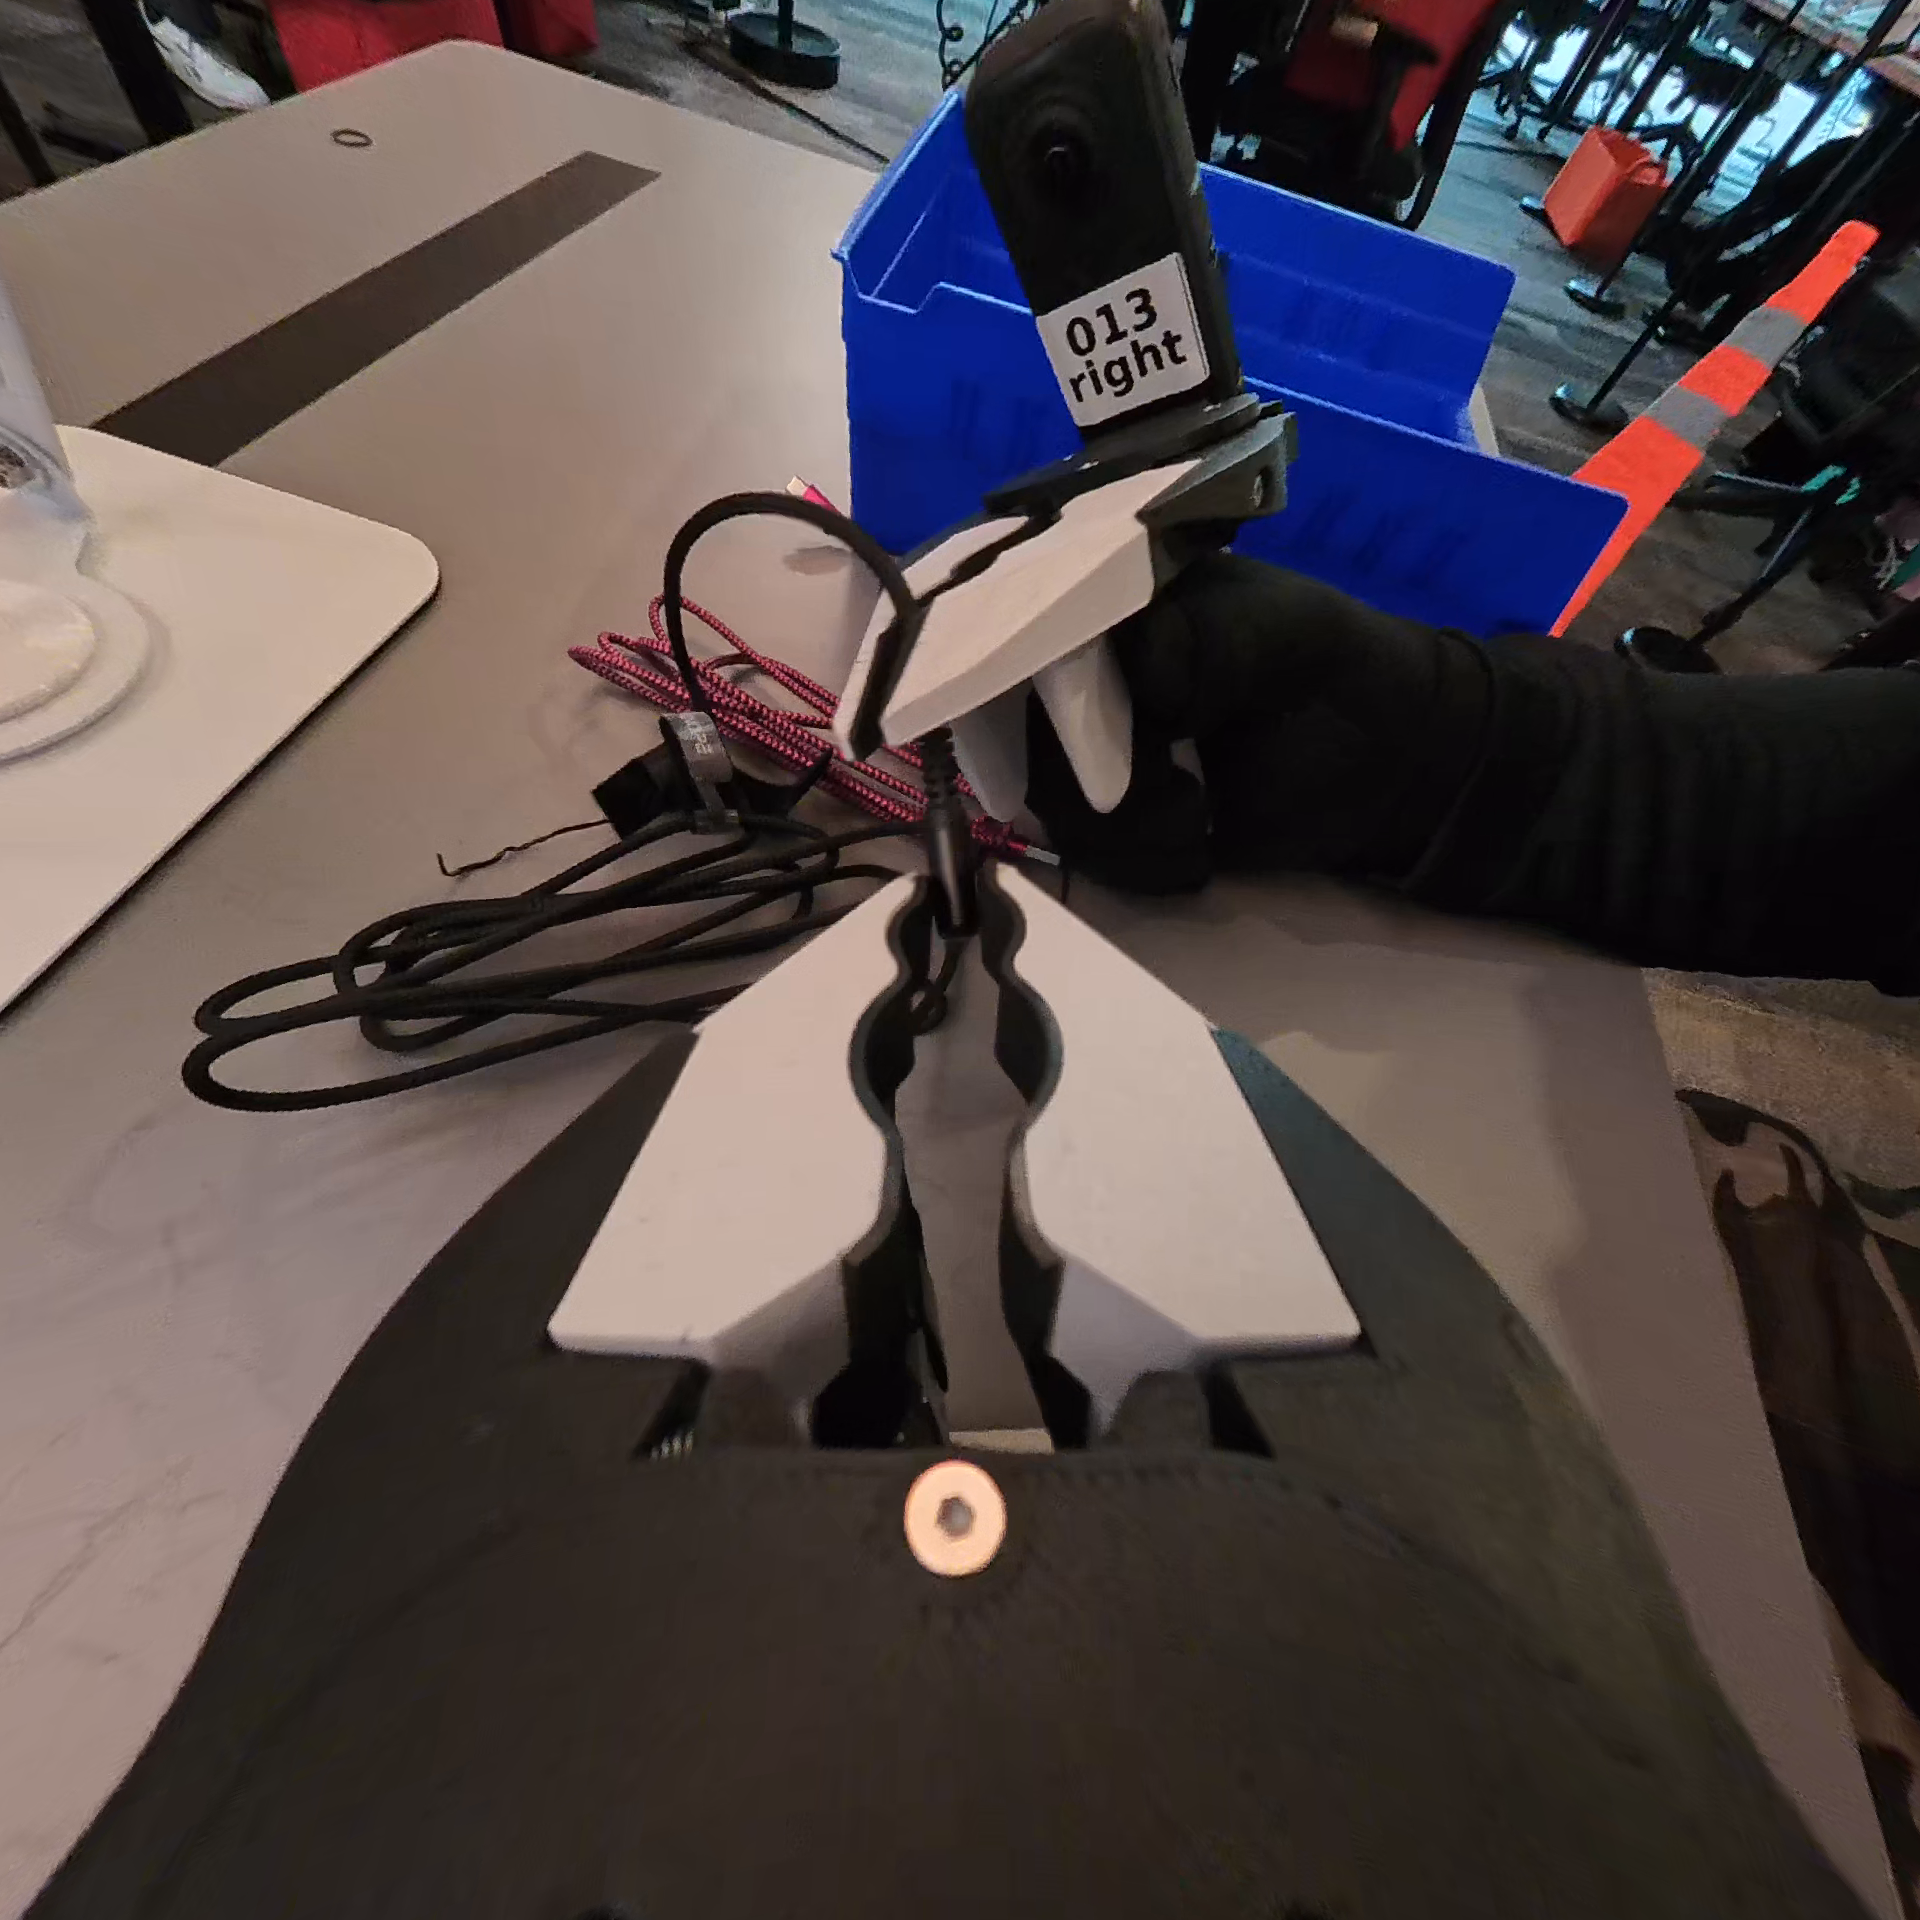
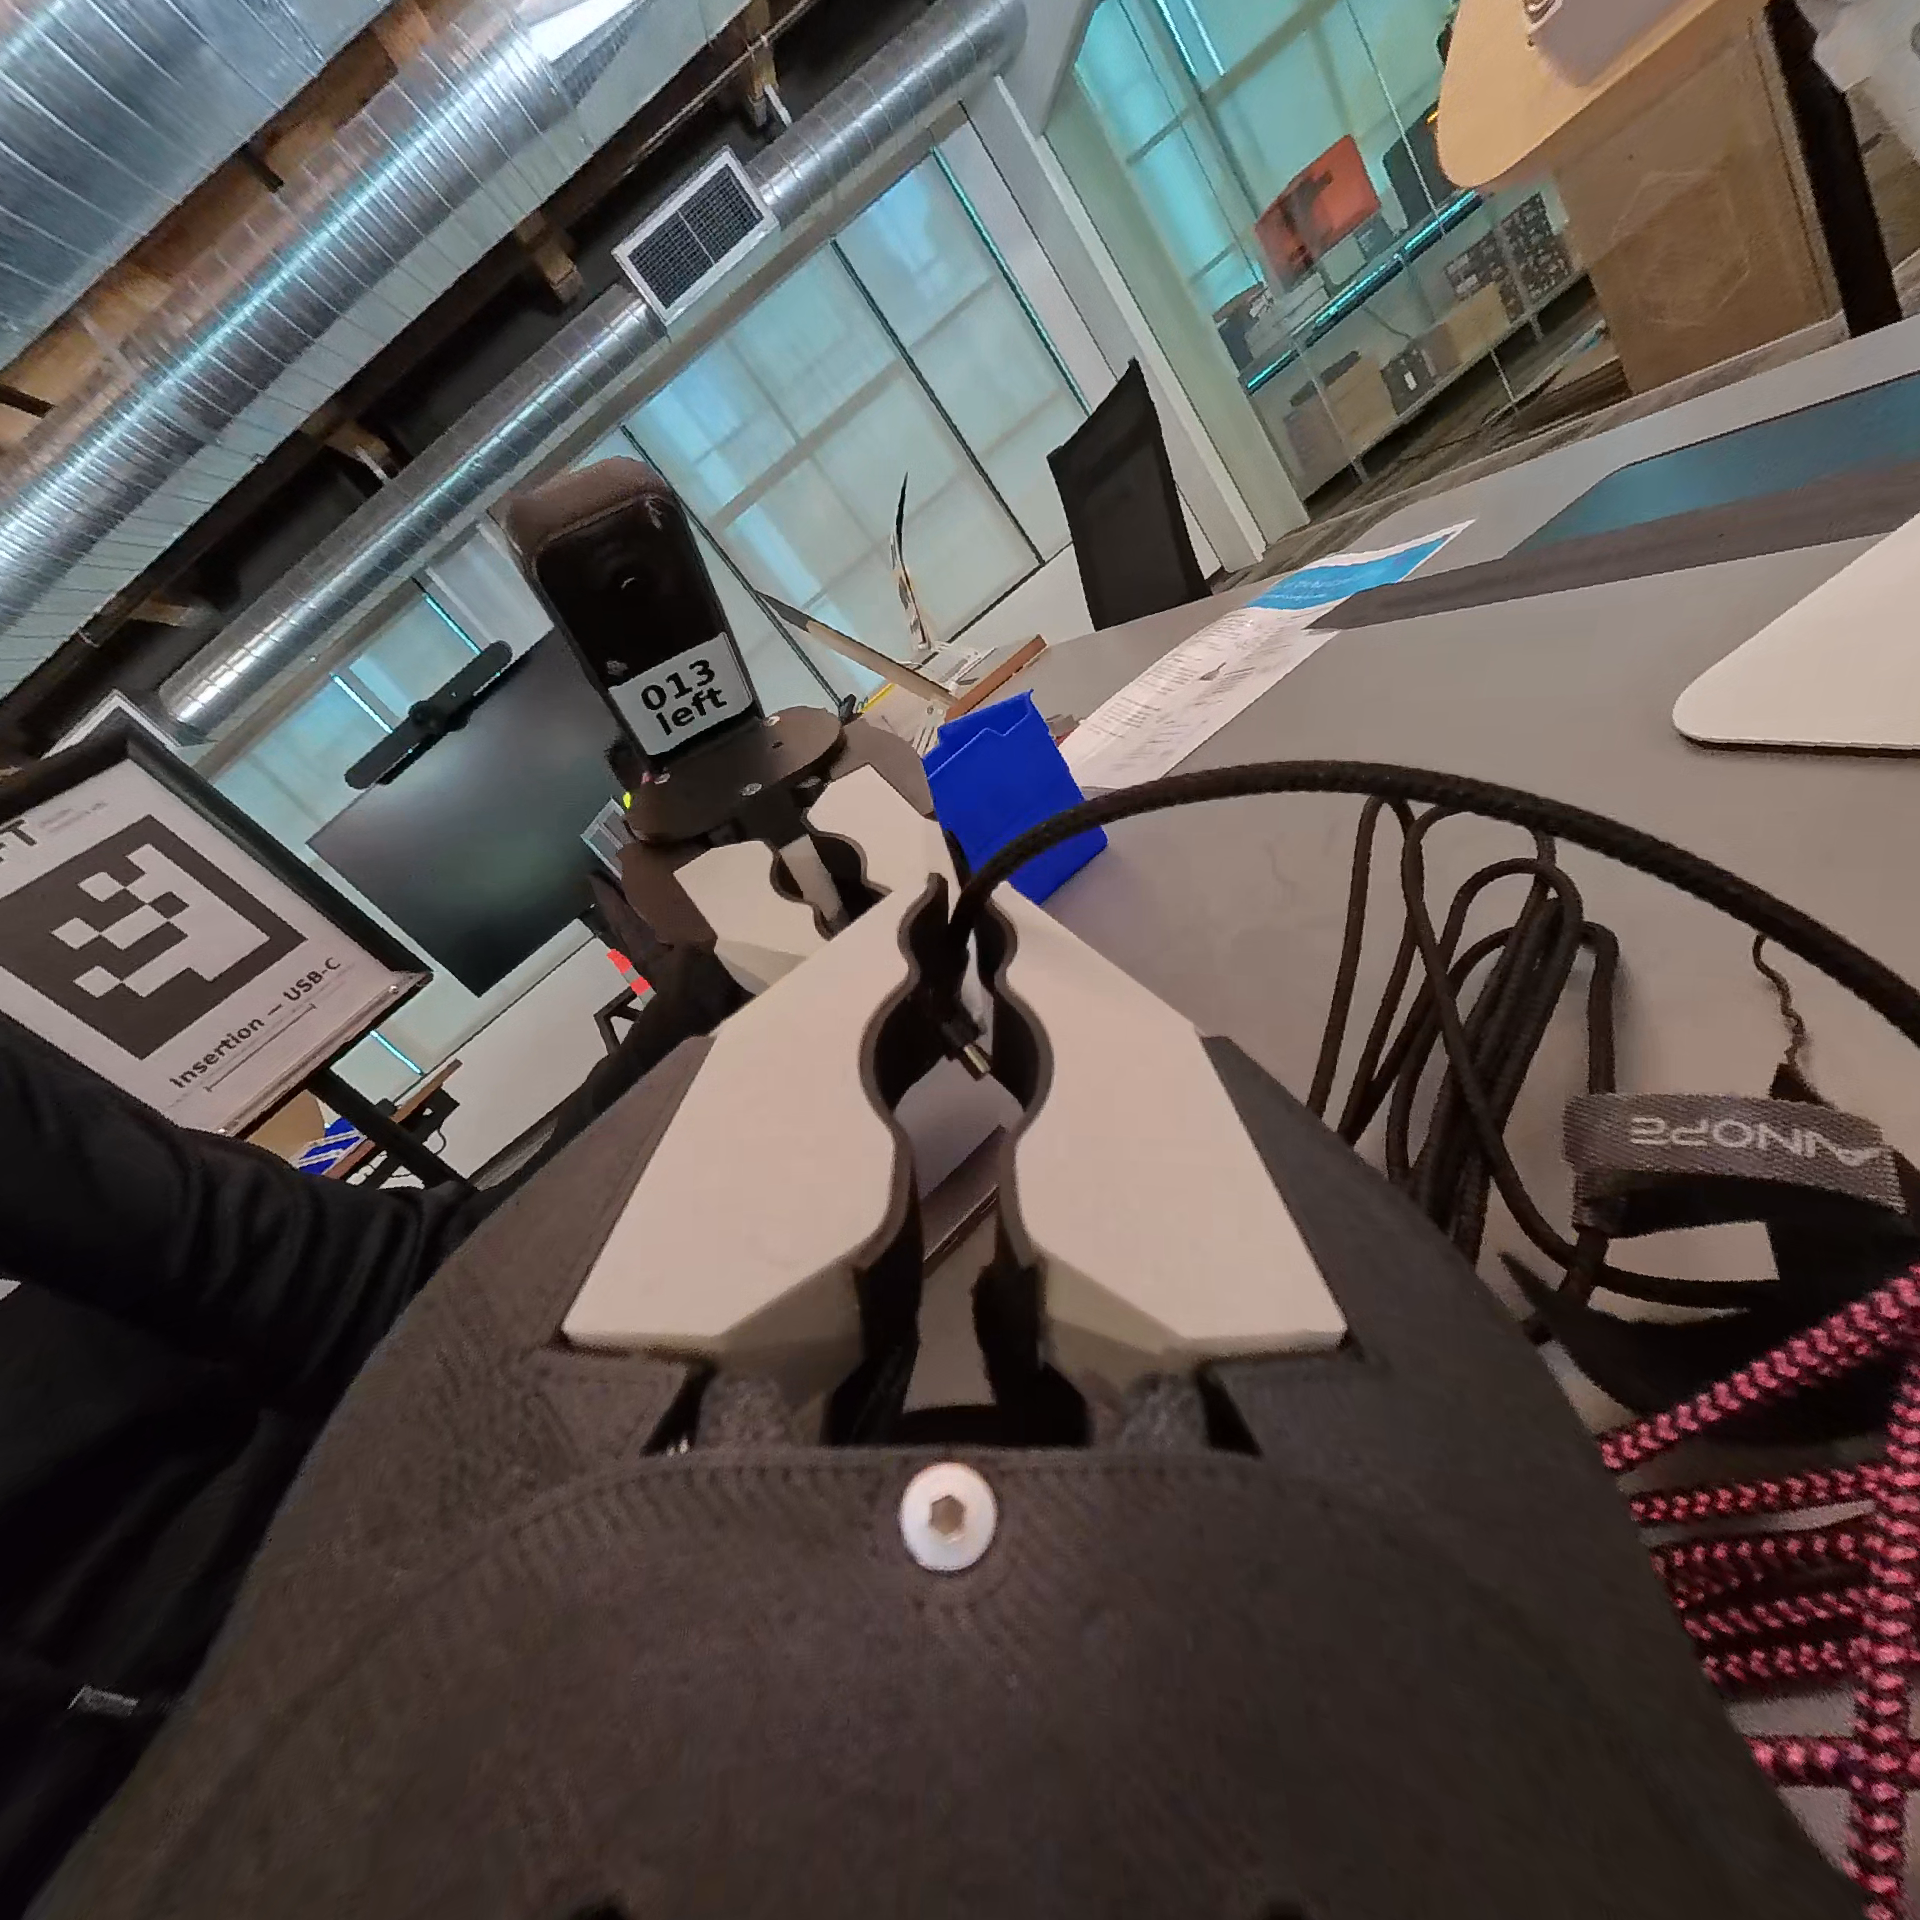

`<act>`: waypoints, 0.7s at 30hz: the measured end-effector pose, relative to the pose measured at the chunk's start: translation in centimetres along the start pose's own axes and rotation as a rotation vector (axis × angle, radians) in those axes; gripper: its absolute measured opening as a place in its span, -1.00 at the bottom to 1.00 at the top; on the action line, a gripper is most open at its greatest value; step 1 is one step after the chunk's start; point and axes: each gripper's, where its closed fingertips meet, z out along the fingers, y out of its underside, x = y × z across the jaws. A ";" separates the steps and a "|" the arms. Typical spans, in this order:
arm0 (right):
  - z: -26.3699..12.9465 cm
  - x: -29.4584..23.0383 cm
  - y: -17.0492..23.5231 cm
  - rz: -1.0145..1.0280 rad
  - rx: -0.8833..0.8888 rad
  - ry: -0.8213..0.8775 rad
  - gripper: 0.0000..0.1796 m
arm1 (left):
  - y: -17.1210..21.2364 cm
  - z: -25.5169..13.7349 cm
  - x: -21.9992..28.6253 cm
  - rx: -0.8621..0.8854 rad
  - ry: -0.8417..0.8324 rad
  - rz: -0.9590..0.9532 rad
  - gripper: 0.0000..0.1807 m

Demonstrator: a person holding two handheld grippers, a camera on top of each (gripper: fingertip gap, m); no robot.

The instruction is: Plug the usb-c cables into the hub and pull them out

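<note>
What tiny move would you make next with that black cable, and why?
Probably ease the right gripper slightly lower, feeding the black plug deeper between the left gripper's fingertips. The right gripper pinches the cable just above the plug, which hangs right at the left gripper's tips. No hub clearly shows, so this is a guess.

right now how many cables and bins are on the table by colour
black cable: 1
pink cable: 1
blue bin: 1
small blue bin: 1
total: 4
</note>
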 end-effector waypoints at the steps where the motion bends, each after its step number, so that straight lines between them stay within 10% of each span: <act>1: 0.0 -0.1 0.0 0.001 0.003 -0.003 -0.98 | 0.0 0.0 -0.1 0.006 -0.006 0.003 -0.94; 21: 3.7 -2.0 1.2 -0.771 -0.476 0.178 -0.65 | -0.1 -4.0 -1.6 0.035 -0.021 -0.033 -0.94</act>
